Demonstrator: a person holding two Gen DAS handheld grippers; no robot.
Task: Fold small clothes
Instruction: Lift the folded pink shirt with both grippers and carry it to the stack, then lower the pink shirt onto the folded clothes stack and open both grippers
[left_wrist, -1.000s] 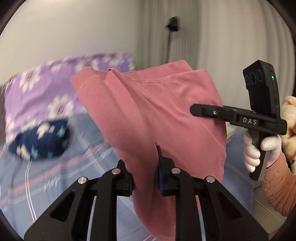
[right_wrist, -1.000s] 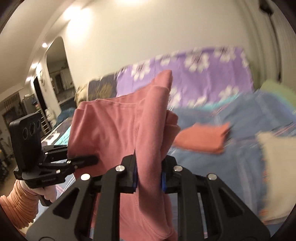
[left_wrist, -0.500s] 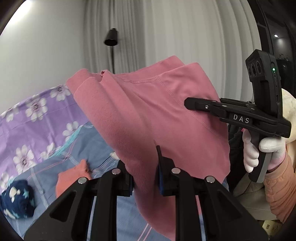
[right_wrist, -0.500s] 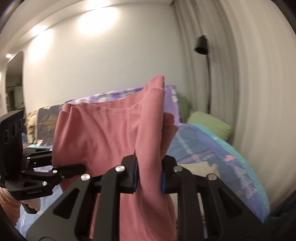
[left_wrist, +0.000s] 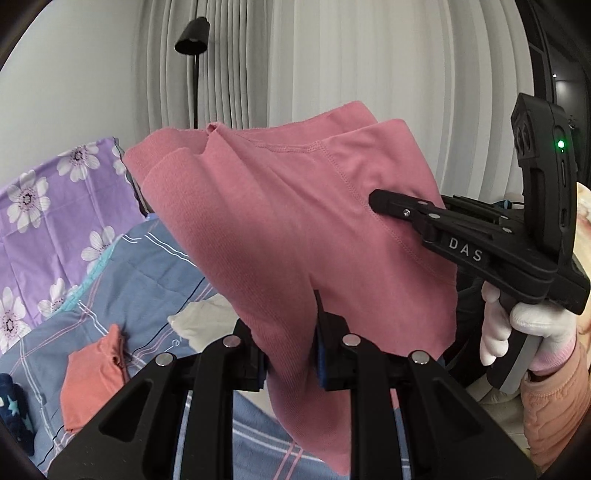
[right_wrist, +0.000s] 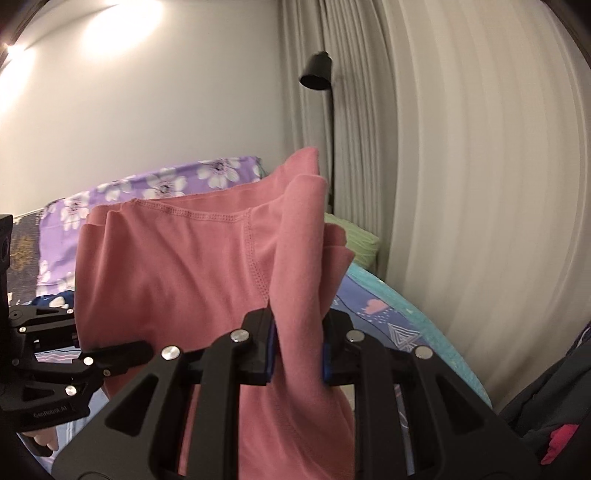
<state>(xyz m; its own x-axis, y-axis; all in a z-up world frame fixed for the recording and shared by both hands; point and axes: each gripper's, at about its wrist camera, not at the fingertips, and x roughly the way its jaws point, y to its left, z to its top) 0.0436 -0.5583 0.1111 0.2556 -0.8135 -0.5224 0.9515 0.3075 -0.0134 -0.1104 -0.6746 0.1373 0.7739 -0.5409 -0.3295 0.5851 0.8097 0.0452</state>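
A pink garment hangs in the air, stretched between both grippers above the bed. My left gripper is shut on one bunched edge of it. My right gripper is shut on the other edge of the pink garment. In the left wrist view the right gripper reaches in from the right and pinches the cloth. In the right wrist view the left gripper shows at the lower left, at the cloth's edge. The cloth's lower end hangs loose below the fingers.
The bed has a blue plaid sheet and a purple flowered cover. An orange folded cloth, a white cloth and a dark blue starred item lie on it. A green pillow, black floor lamp and curtains stand behind.
Both grippers have swung to the right with the pink garment held between them; the view has turned from the bed toward the curtains. The grips have not changed.
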